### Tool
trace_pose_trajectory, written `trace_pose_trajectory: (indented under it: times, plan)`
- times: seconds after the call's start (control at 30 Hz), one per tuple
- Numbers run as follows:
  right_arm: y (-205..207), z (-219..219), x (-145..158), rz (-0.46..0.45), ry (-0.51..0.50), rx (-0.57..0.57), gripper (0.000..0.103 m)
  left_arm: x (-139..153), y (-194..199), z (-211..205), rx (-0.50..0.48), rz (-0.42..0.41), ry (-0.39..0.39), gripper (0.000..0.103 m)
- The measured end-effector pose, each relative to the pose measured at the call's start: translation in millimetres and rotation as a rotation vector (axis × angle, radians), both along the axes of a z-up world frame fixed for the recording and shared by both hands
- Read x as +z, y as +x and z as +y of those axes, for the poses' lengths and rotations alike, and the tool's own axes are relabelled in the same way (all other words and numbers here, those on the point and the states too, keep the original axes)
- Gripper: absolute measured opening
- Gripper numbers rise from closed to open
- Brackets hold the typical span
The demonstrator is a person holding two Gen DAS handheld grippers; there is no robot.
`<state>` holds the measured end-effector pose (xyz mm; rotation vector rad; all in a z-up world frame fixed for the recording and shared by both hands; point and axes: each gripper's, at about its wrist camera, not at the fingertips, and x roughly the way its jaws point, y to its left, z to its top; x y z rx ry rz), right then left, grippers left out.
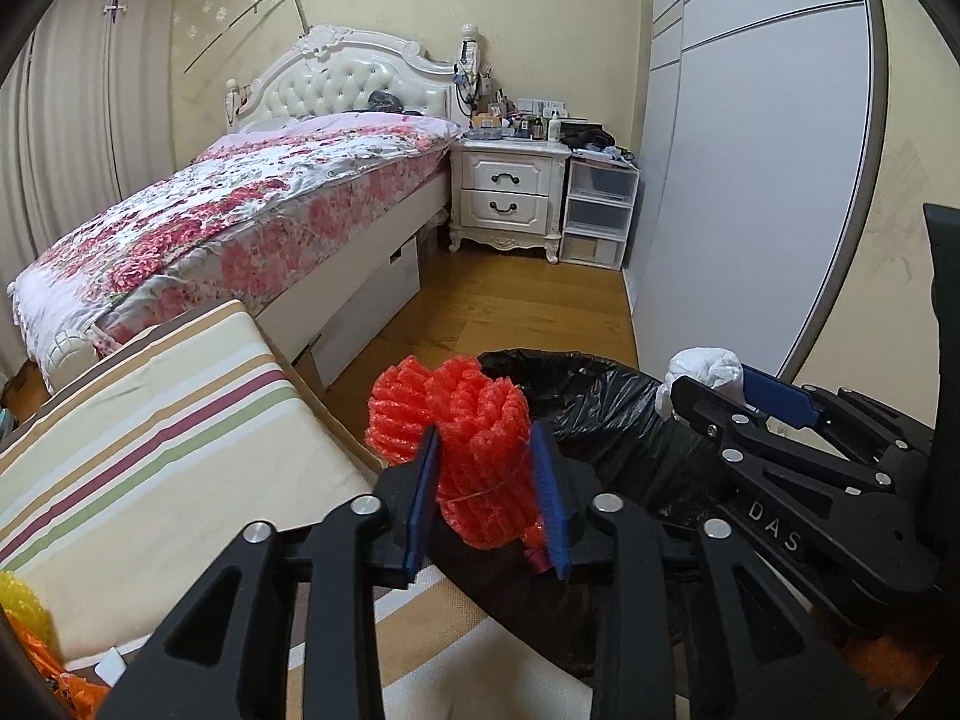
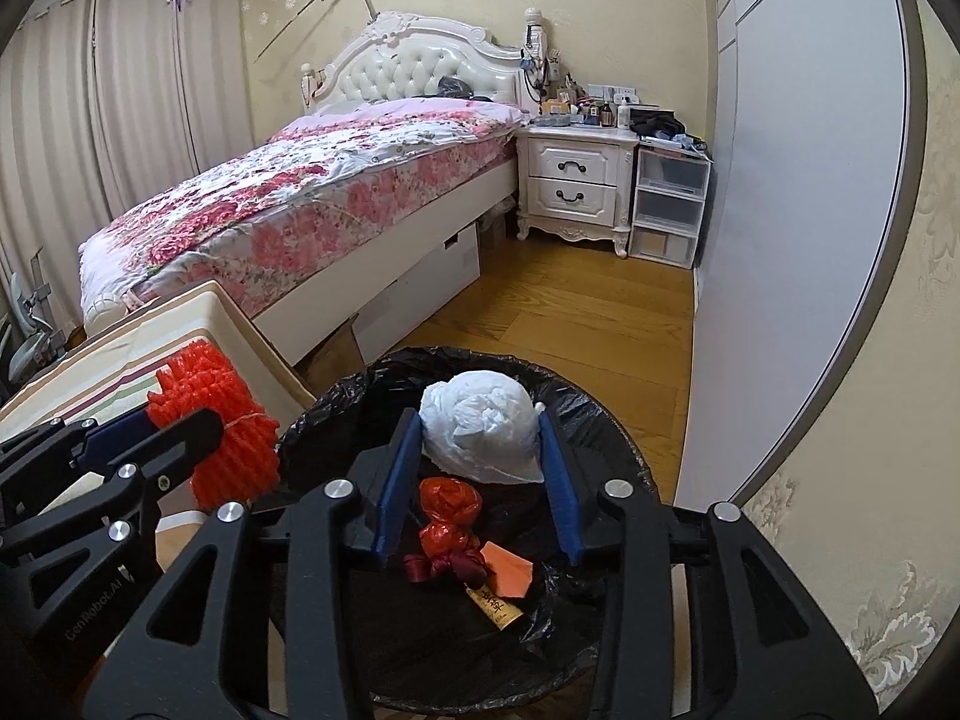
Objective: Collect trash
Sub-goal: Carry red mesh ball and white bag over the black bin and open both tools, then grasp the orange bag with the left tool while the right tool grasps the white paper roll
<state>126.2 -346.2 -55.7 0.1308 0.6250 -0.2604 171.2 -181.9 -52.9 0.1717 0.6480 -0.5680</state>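
Note:
My left gripper (image 1: 486,468) is shut on a bundle of red foam fruit netting (image 1: 468,438), held beside the left rim of a bin lined with a black bag (image 1: 600,396). The netting also shows in the right wrist view (image 2: 216,420). My right gripper (image 2: 480,456) is shut on a crumpled white plastic bag (image 2: 480,426), held over the open bin (image 2: 336,414). The white bag also shows in the left wrist view (image 1: 702,369). Inside the bin lie a red plastic wrapper (image 2: 450,510), an orange paper scrap (image 2: 507,567) and a small packet (image 2: 495,603).
A striped cushioned bench (image 1: 150,438) stands left of the bin. A bed with floral bedding (image 2: 312,192), a white nightstand (image 2: 576,180) and plastic drawers (image 2: 669,204) stand beyond. A grey wardrobe door (image 2: 804,180) runs along the right. Yellow and orange wrapping (image 1: 24,618) lies at lower left.

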Motion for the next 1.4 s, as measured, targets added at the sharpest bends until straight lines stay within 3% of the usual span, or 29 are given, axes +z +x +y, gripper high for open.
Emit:
trace_pose_trajectory:
  times: [0.07,0.33,0.73,1.13,1.3,1.4]
  plan:
    - [0,-3,1,-0.005,-0.002,-0.010,0.046,-2,2,0,0.011,0.003,-0.001,0.056]
    - [-5,-7,7,-0.014,-0.001,-0.042,0.052,4,-2,10,0.053,0.005,-0.024,0.072]
    - [-21,42,19,-0.006,0.015,0.097,0.055,22,-34,80,0.214,0.006,-0.014,0.077]
    - [-39,120,8,0.059,0.020,0.274,0.056,2,-68,178,0.443,0.067,0.002,0.077]
    - [-41,138,5,0.074,0.016,0.309,0.056,-7,-63,193,0.480,0.112,-0.026,0.077]
    - [-40,144,4,0.078,0.008,0.321,0.056,-5,-56,191,0.485,0.090,-0.017,0.078]
